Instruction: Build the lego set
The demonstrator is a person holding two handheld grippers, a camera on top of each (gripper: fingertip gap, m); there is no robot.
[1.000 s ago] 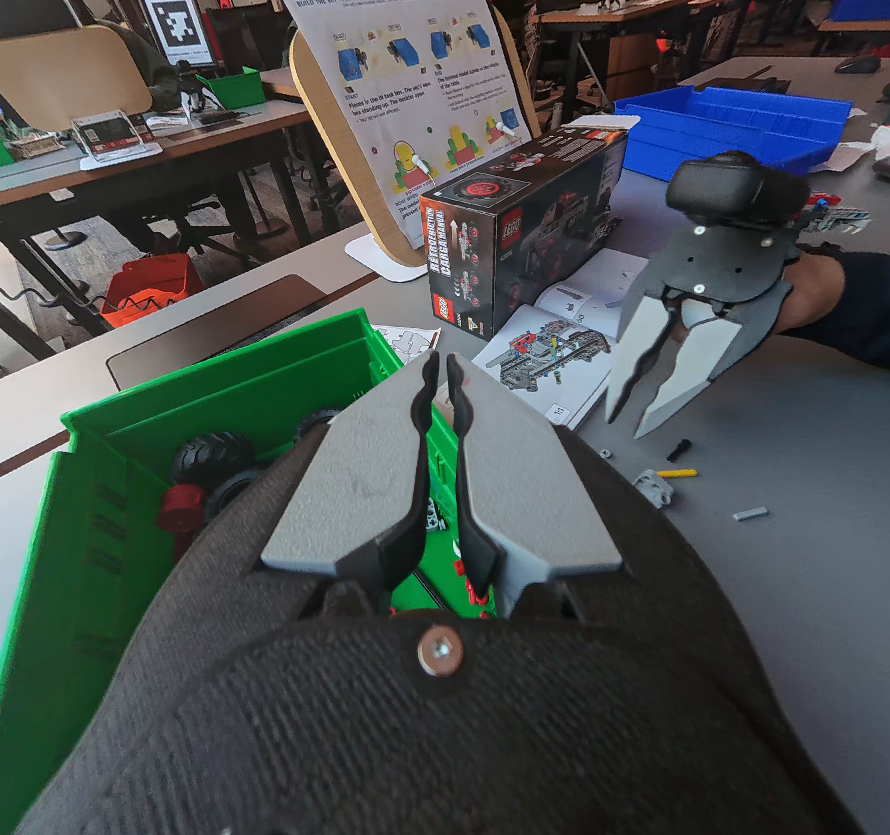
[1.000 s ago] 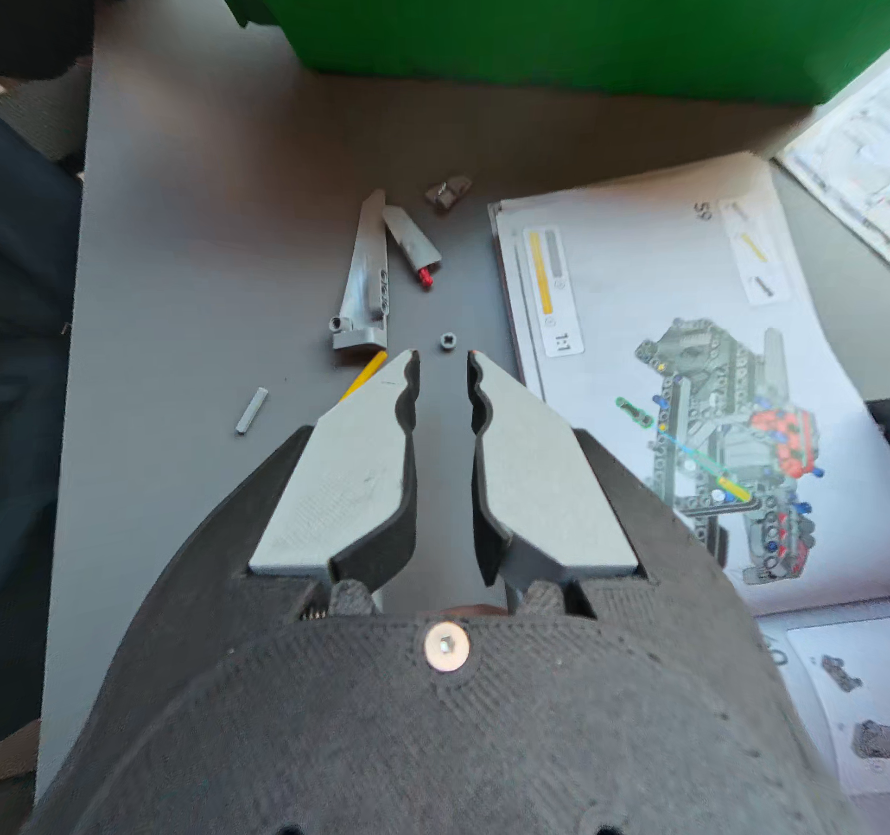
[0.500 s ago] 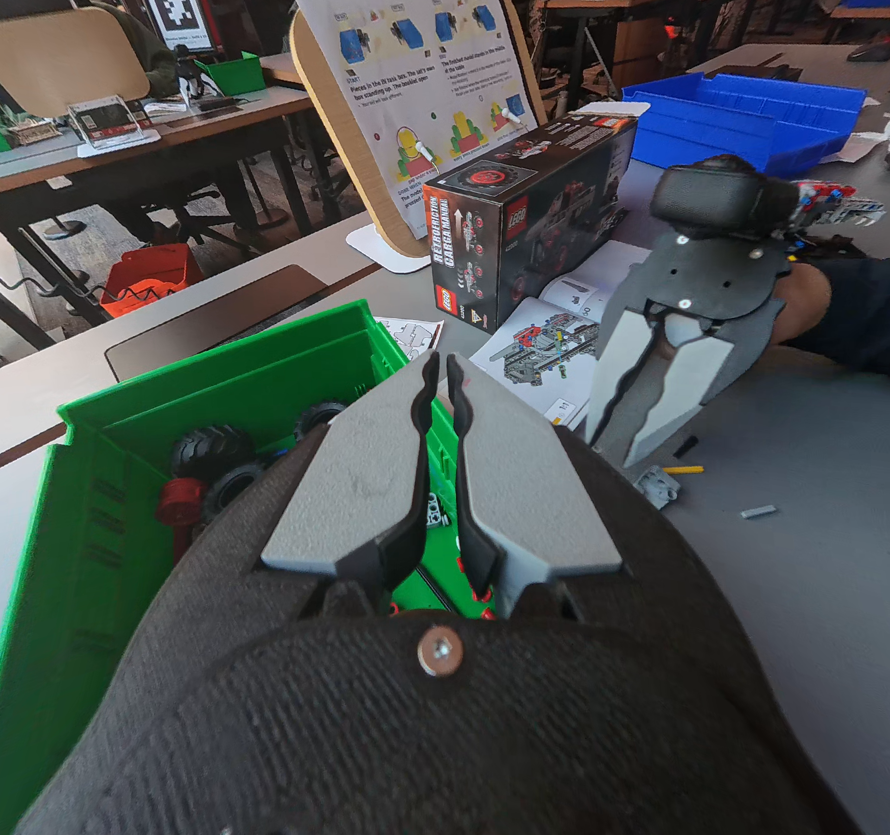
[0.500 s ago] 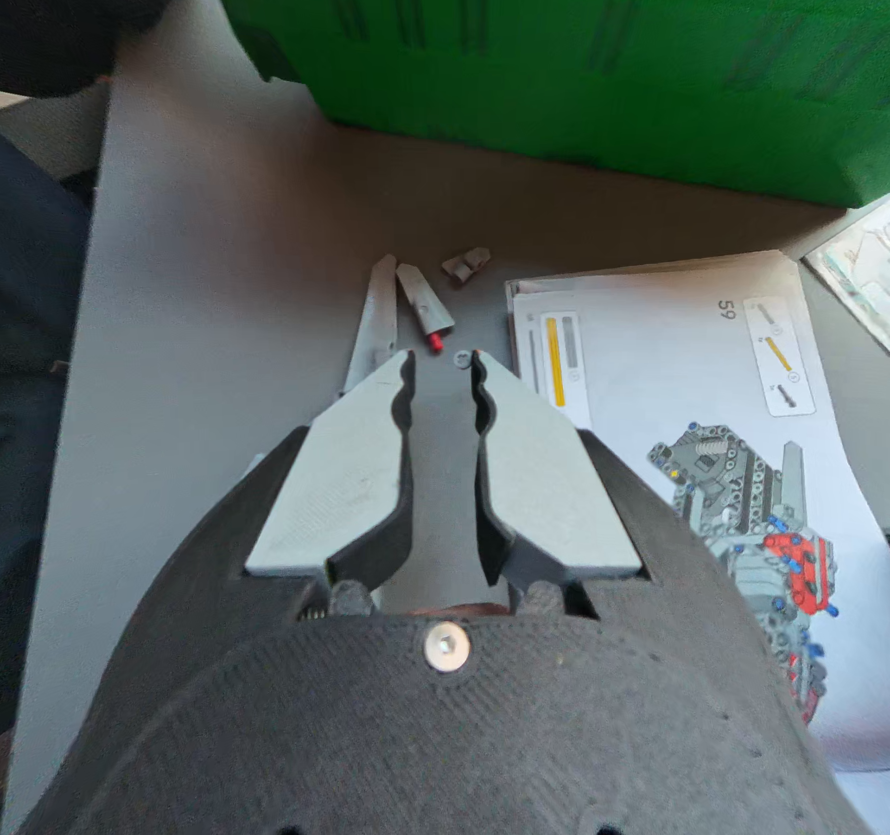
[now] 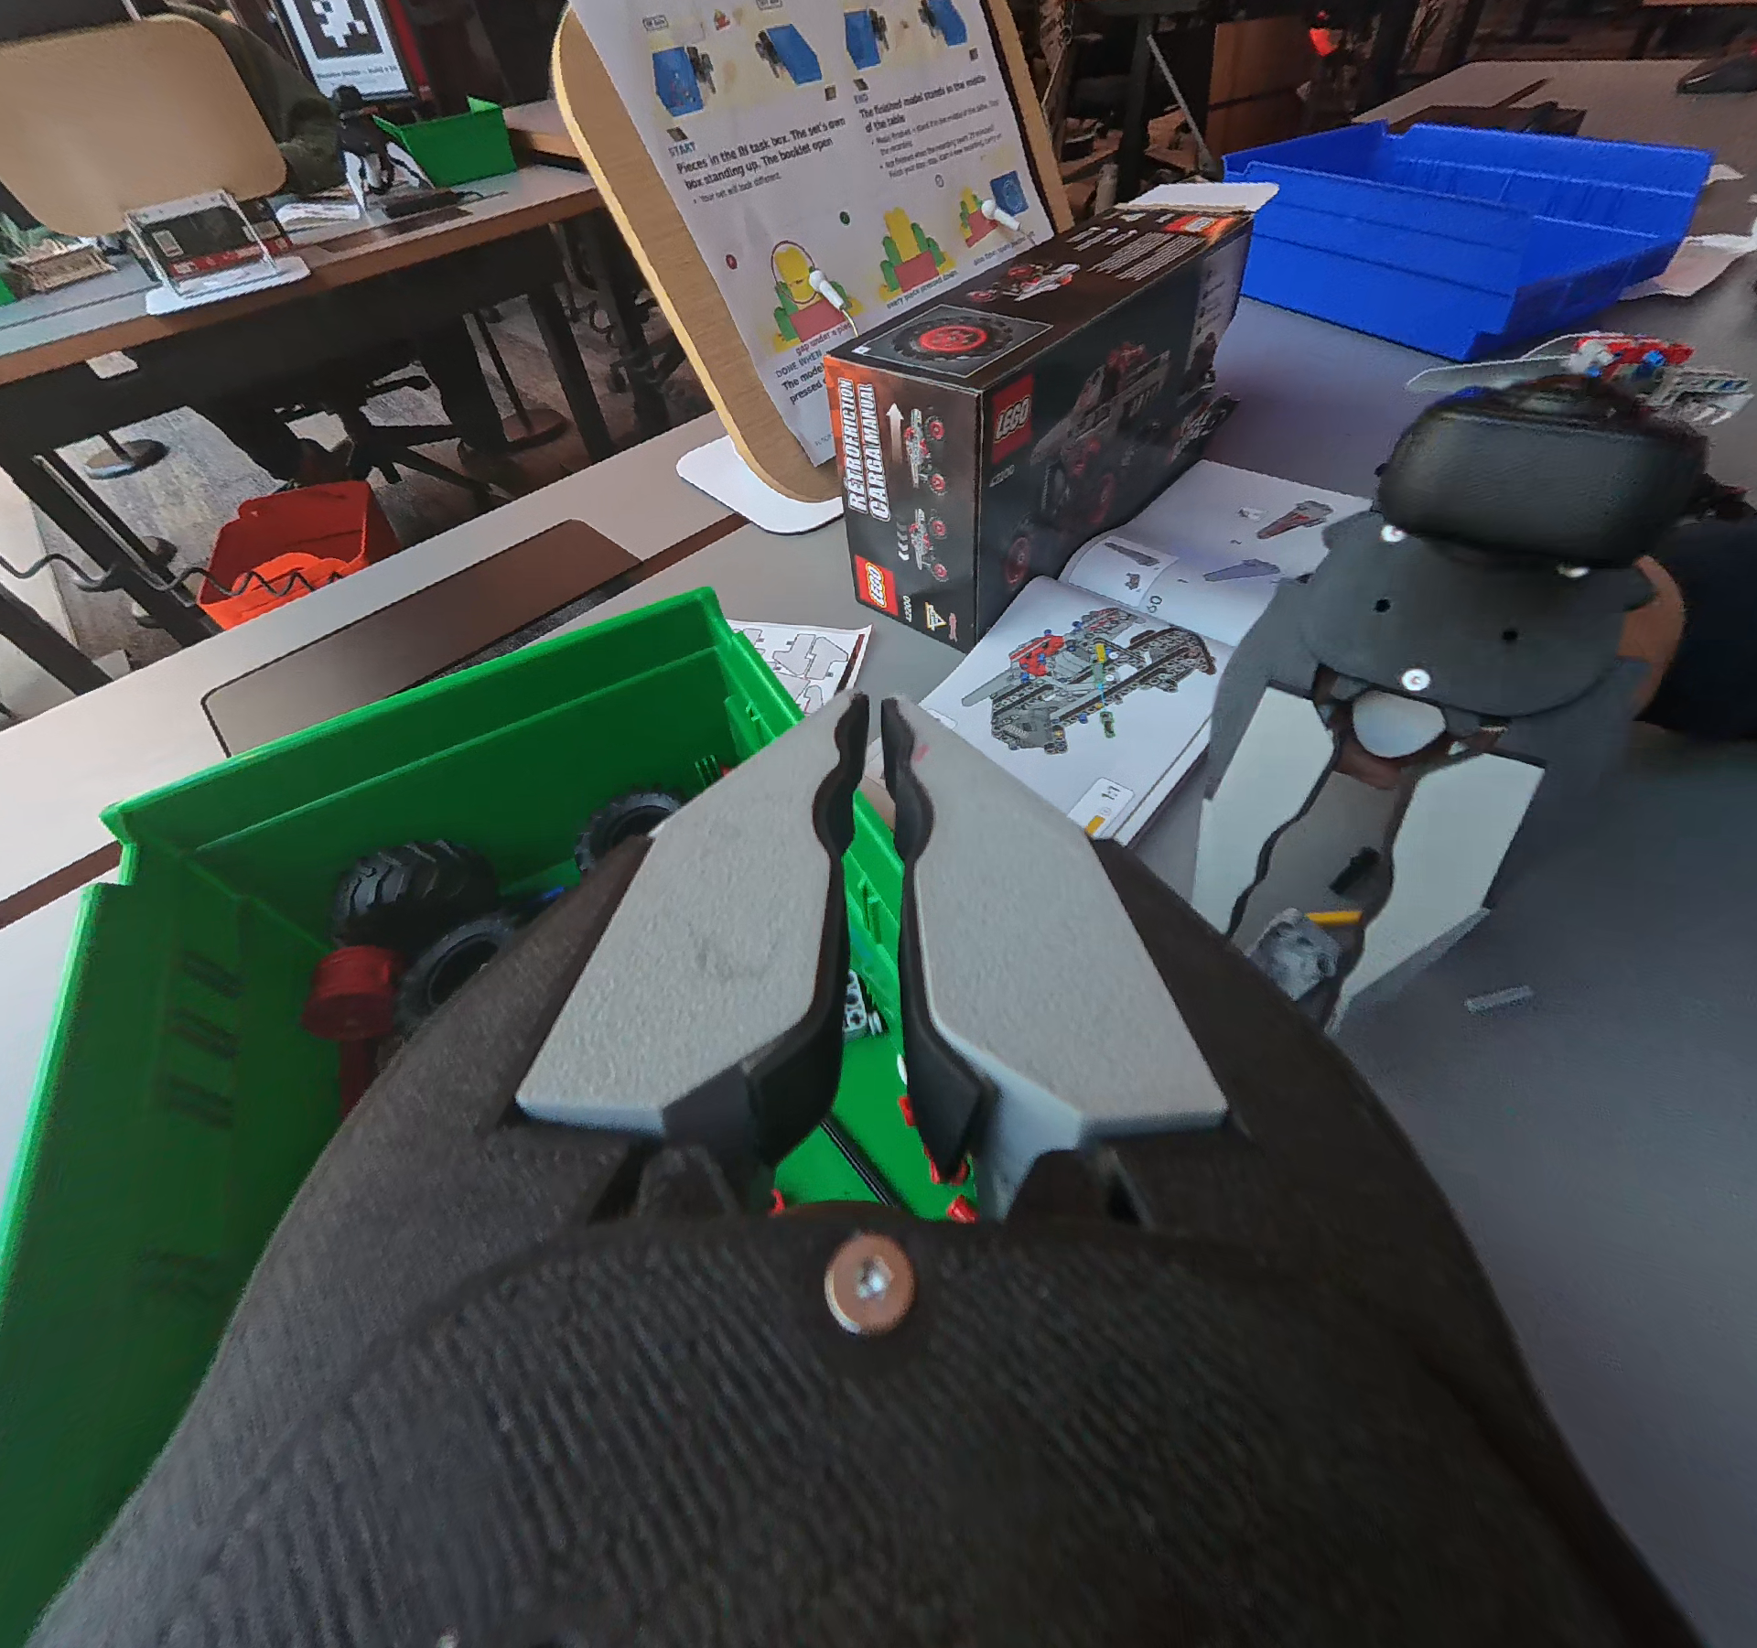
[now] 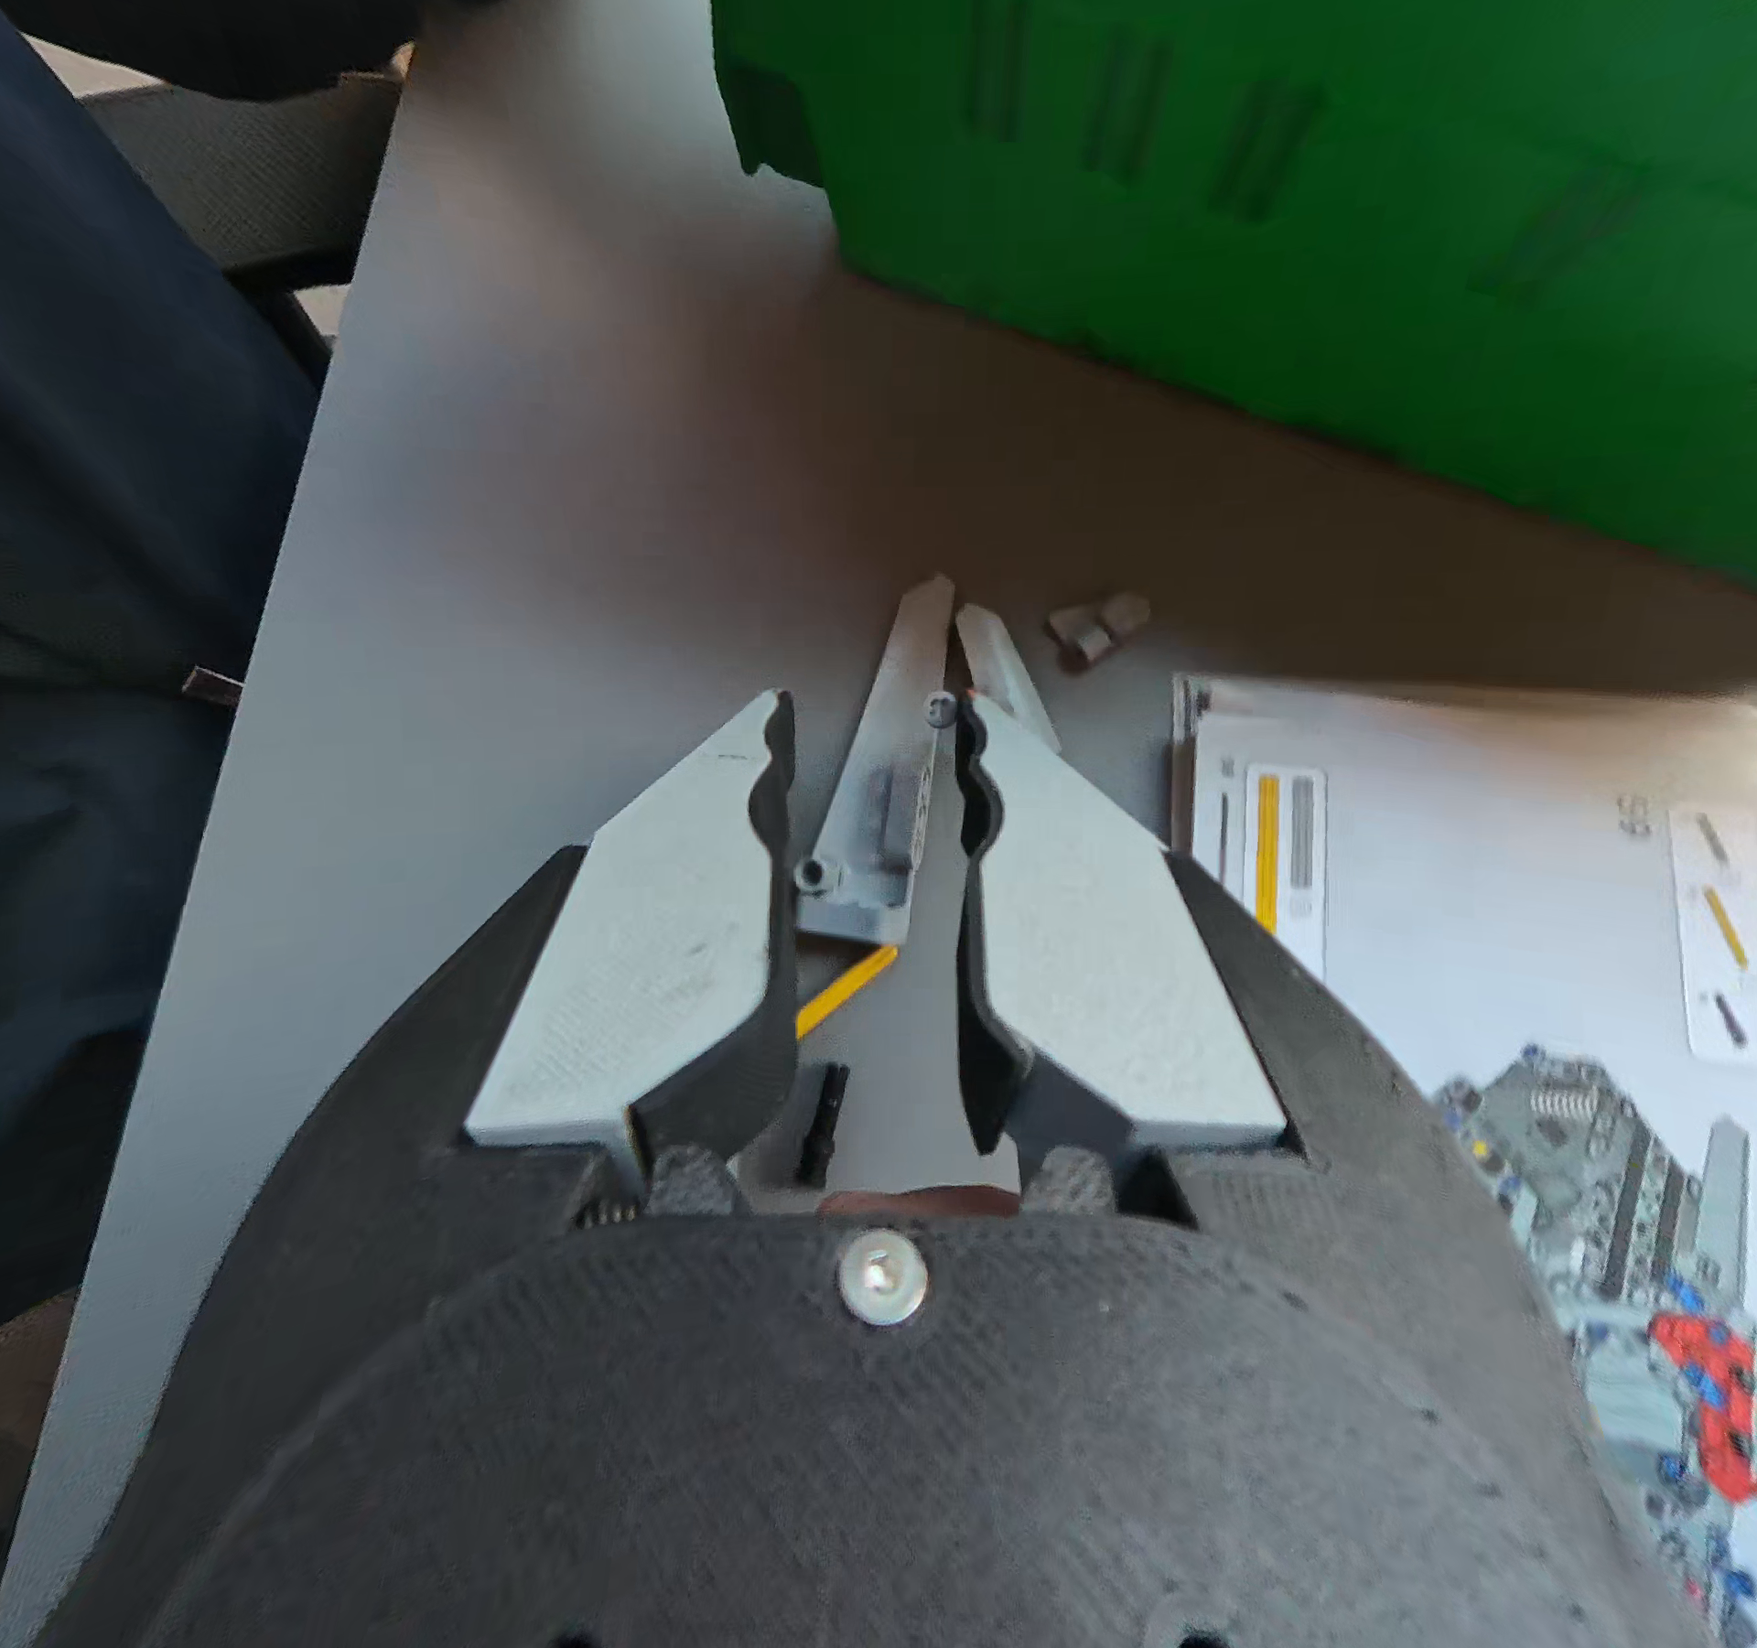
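My right gripper is open, low over the grey table, and its fingers straddle a long grey wedge panel. A small grey bush lies at its right fingertip. A shorter grey wedge, a yellow axle and a black pin lie close by. My left gripper is shut and empty above the green bin, which holds black tyres and a red hub. The right gripper also shows in the left wrist view, pointing down at the table.
The open instruction booklet lies right of the bin, also in the right wrist view. The black set box stands behind it, in front of an instruction board. A blue tray and a partly built model are at the far right. A small grey connector lies by the bin wall. The grippers' ends are close to 20 centimetres from one another. My right gripper's tips are some 6 centimetres from the yellow axle. To the black pin: right tips about 9 centimetres, left tips about 25 centimetres. The left camera catches it too, in the left wrist view.
My right gripper has moved forward and down over the long grey wedge panel, and its jaws have opened wider. My left gripper has stayed shut over the bin.
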